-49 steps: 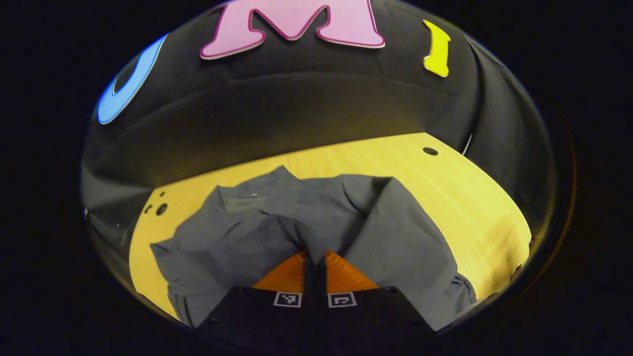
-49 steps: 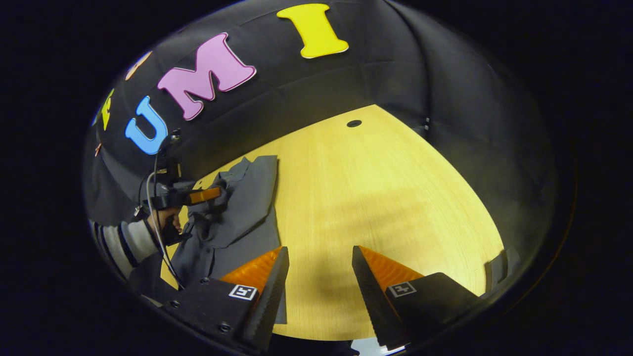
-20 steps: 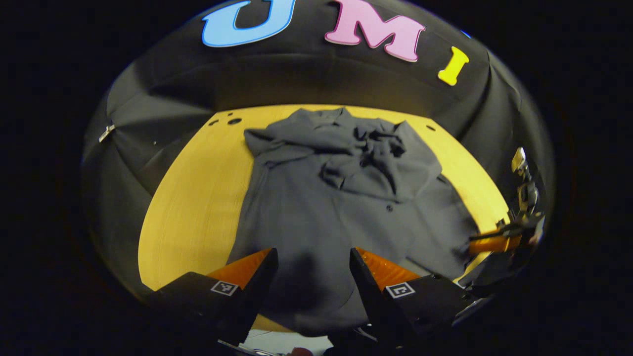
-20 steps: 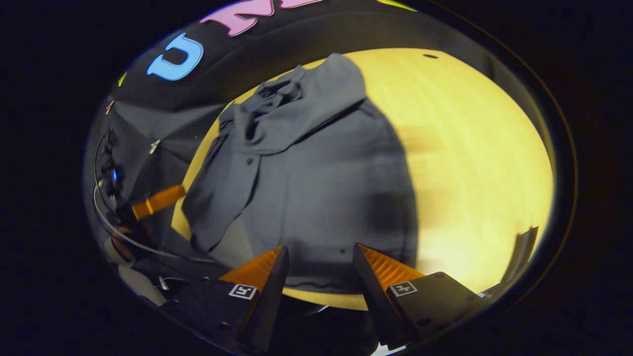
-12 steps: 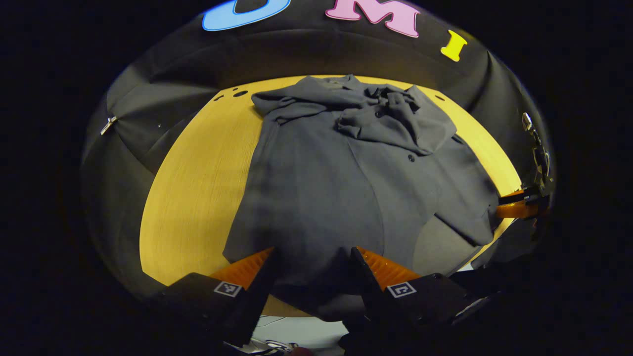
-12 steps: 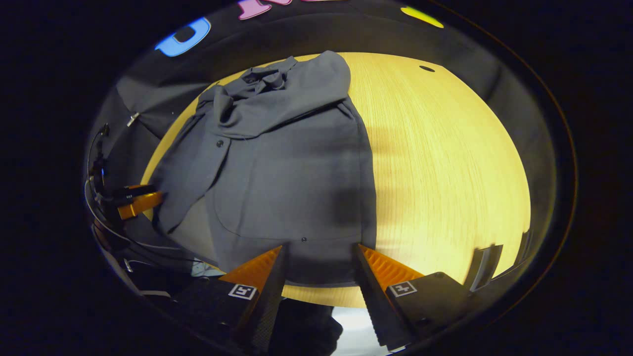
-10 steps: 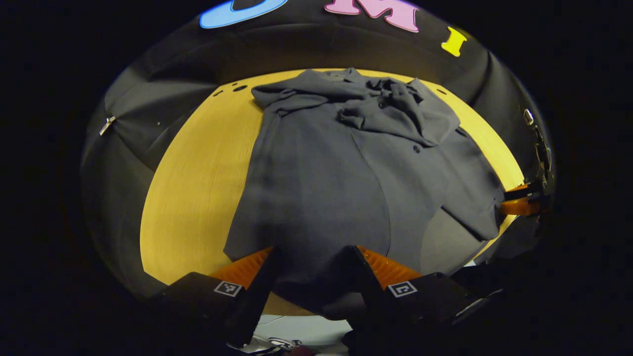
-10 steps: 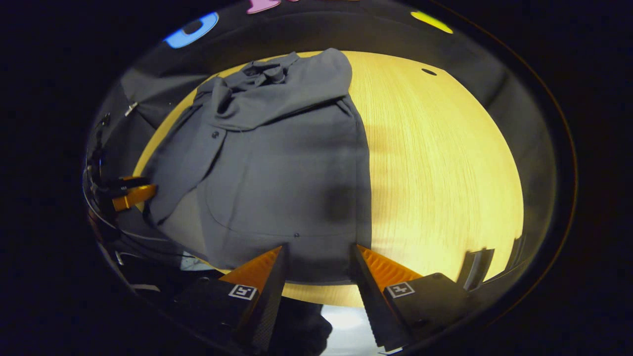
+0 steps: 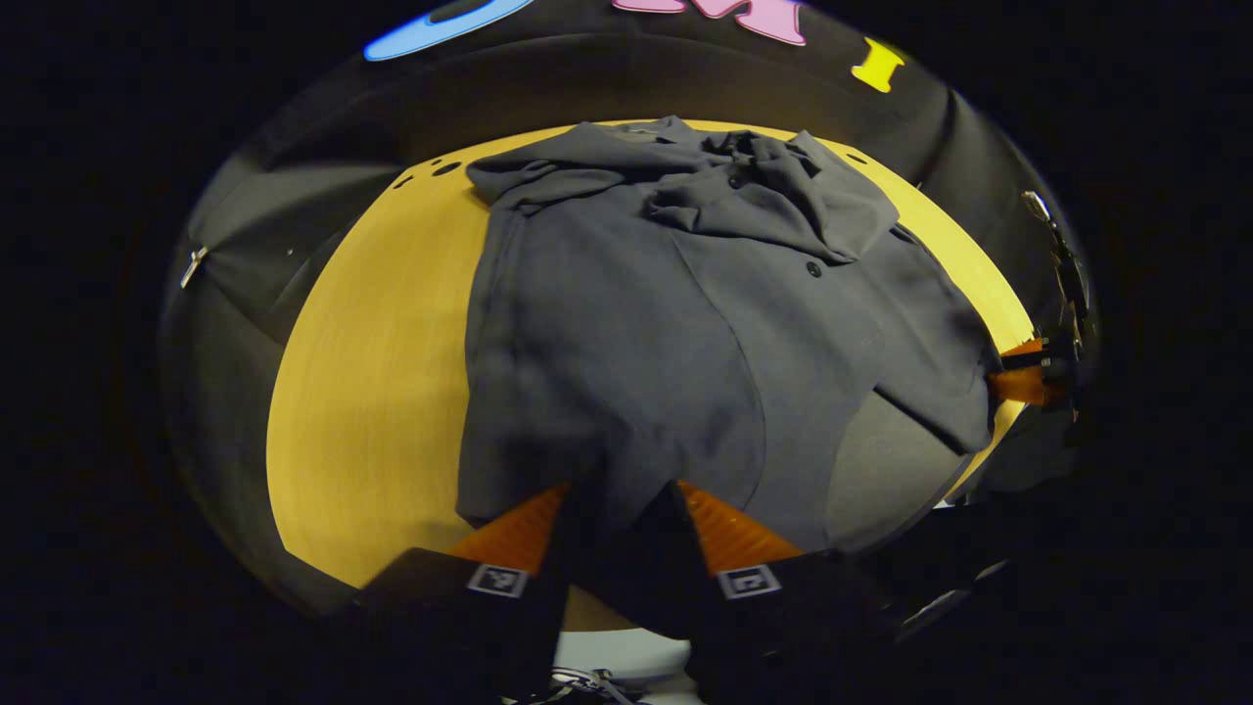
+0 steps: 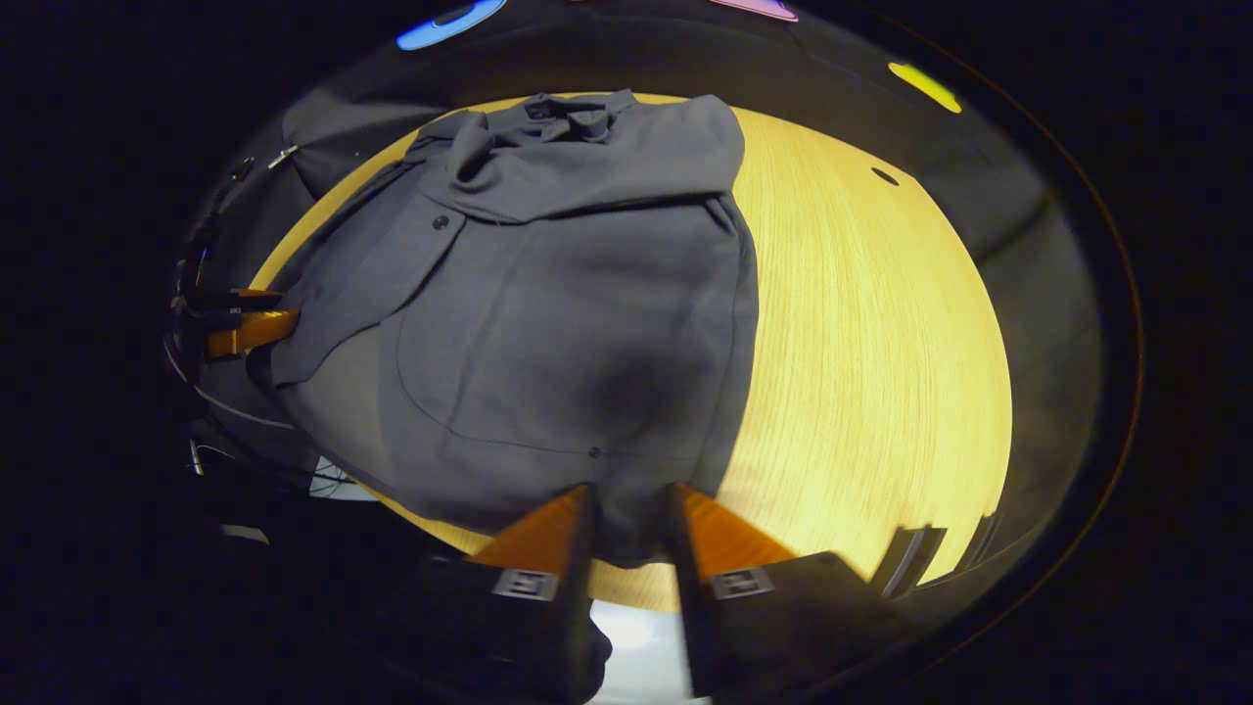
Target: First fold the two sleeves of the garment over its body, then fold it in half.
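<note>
Both grippers are dropping onto the near hem now, narrowing around it. Left gripper and right gripper are each half-closed over the grey button-up cloth shirt lying ahead on the yellow wooden table. Sleeves look folded; halving's left.

Shirt: plain dark grey, no pattern, dark buttons matching the cloth. Inner face at turned-back hem reads lighter grey, possibly only lighting. Table: yellow light wood with fine straight grain, dark round holes near far edge. Booth wall: black cloth.
</note>
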The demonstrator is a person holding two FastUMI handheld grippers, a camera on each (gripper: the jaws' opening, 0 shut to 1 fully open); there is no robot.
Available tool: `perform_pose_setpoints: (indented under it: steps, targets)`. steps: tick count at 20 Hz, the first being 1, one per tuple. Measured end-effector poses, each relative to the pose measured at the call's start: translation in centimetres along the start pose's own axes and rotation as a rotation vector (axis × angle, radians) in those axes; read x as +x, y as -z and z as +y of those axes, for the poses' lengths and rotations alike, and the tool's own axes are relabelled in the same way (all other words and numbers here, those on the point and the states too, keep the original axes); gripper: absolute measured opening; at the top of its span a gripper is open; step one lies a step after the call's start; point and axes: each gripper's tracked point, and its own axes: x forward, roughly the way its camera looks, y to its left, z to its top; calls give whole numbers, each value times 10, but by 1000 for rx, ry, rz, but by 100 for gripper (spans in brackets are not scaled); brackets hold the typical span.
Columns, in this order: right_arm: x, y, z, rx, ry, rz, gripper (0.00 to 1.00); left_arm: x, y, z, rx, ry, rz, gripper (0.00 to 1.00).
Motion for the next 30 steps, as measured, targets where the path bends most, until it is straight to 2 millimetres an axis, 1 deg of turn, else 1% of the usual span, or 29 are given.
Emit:
perform_pose_setpoints:
  steps: [2,3,4,6,9,12,14,17,20,22,23,25,26,30]
  targets:
    - [2,-8,4,10,-6,-52,11,2,-7,-5,25,7,-20,27]
    - [2,-8,6,8,-23,-62,8,3,-10,-6,9,15,-30,21]
    - [5,-11,7,30,-37,-64,8,1,-12,-5,-24,25,-33,12]
    - [4,-13,7,109,-87,-65,5,2,-14,-5,-57,50,-24,6]
    - [-3,-19,5,215,-143,-96,5,-7,-22,-4,-91,74,-23,5]
    - [-22,-33,6,261,-177,-163,5,-26,-42,-6,-149,99,-69,5]
    - [-35,-51,6,296,-196,-215,5,-42,-60,-8,-195,126,-109,5]
    - [-56,-85,0,360,-222,-302,5,-63,-89,-10,-226,167,-163,6]
    - [-73,-122,-8,418,-243,-385,5,-77,-122,-9,-230,184,-226,5]
    - [-81,-141,-12,430,-251,-433,5,-85,-147,-8,-233,187,-272,5]
    - [-84,-152,-13,432,-255,-456,5,-89,-158,-7,-234,187,-295,5]
    - [-81,-172,-14,433,-256,-485,5,-91,-181,-5,-241,190,-332,6]
    - [-80,-183,-17,438,-258,-504,5,-92,-189,-5,-245,190,-350,6]
    - [-70,-228,-26,452,-263,-569,5,-88,-231,3,-255,185,-413,5]
